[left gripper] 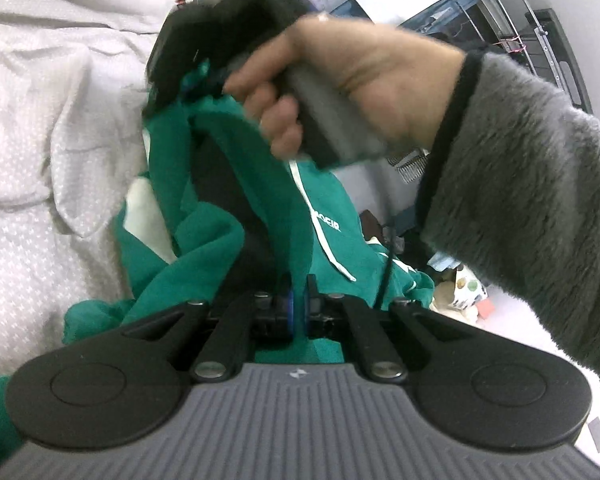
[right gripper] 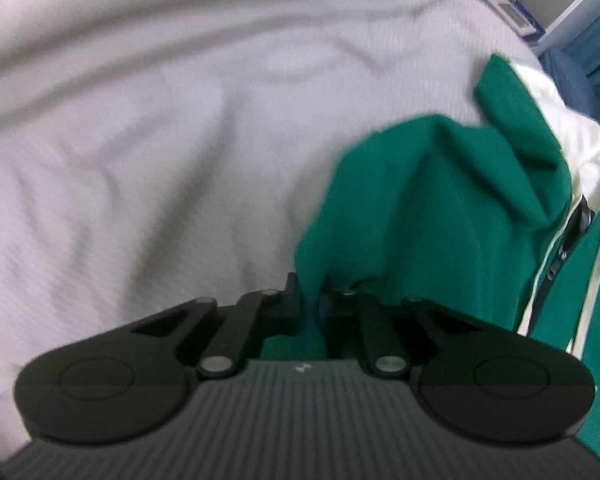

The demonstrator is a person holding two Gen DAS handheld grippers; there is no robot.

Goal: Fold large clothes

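The hoodie [left gripper: 204, 236], green with a white lining and a white drawstring [left gripper: 320, 224], lies bunched on the bed [left gripper: 40, 140], near its edge, not yet spread; one part is lifted off the sheet between the two tools.

The left gripper [left gripper: 299, 300] has its fingers [left gripper: 286, 306] pressed together on a fold of the green cloth, which rises from them toward the other tool. The right gripper [right gripper: 310, 300] is likewise closed, a ridge of cloth pinched between its fingers [right gripper: 292, 300]; in the left view the same tool shows above the hoodie, blurred, held by a hand [left gripper: 360, 92] in a grey fleece sleeve [left gripper: 532, 184], its tips buried in the fabric.

The step in hand looks to be the opening one: taking hold at two points so the garment can be lifted and laid out flat; no fold has been made yet, by the look of the crumpled heap.

The next move probably calls for drawing the two grips apart and up, so the cloth hangs free and its shape shows, then lowering it onto the bare sheet beside the heap; which parts of the hoodie are held I cannot tell, so the grips may need shifting to the shoulders or hem. The drawstring and the zip [right gripper: 568, 240] could snag or drag as the cloth moves; thick fleece may also slip from a thin pinch.
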